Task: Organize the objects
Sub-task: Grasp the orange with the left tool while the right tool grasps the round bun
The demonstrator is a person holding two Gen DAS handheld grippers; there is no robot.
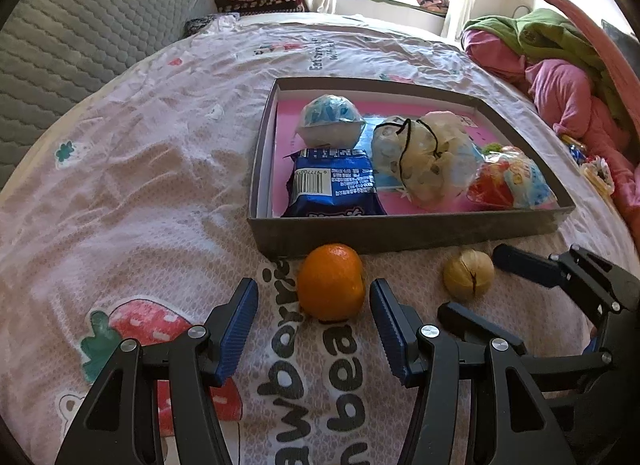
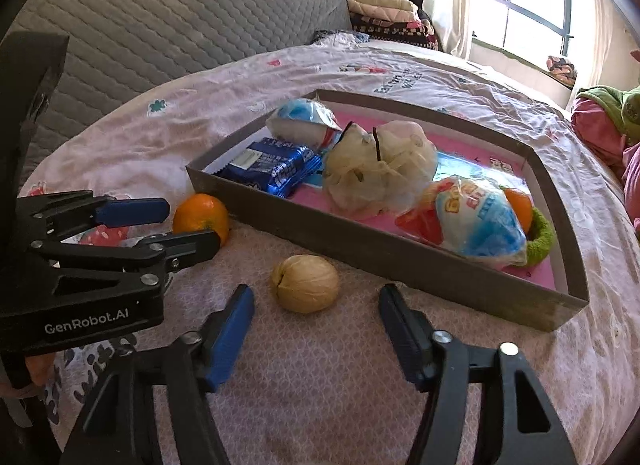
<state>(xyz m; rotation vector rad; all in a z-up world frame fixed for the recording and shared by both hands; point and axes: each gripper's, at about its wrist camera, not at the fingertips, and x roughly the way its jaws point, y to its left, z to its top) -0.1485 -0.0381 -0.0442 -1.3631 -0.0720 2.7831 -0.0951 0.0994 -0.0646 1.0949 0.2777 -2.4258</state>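
Both my hand-held grippers are spread: left (image 1: 314, 311) around the orange (image 1: 331, 282), right (image 2: 316, 319) before the walnut (image 2: 306, 283), both on the bed by the box (image 1: 400, 231). I should seat each squarely between the pads, then squeeze gently.

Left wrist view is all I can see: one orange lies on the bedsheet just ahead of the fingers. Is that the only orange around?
Observer: No. The right wrist view shows a second orange inside the box, tucked behind the red and blue snack bag.
Operator: What is it sitting on?
Observer: It rests against a fuzzy green ring in the box's corner.
Operator: Has the other gripper grabbed that walnut yet?
Observer: No. The right gripper is open. The walnut lies on the sheet at its fingertips, with a gap on each side.
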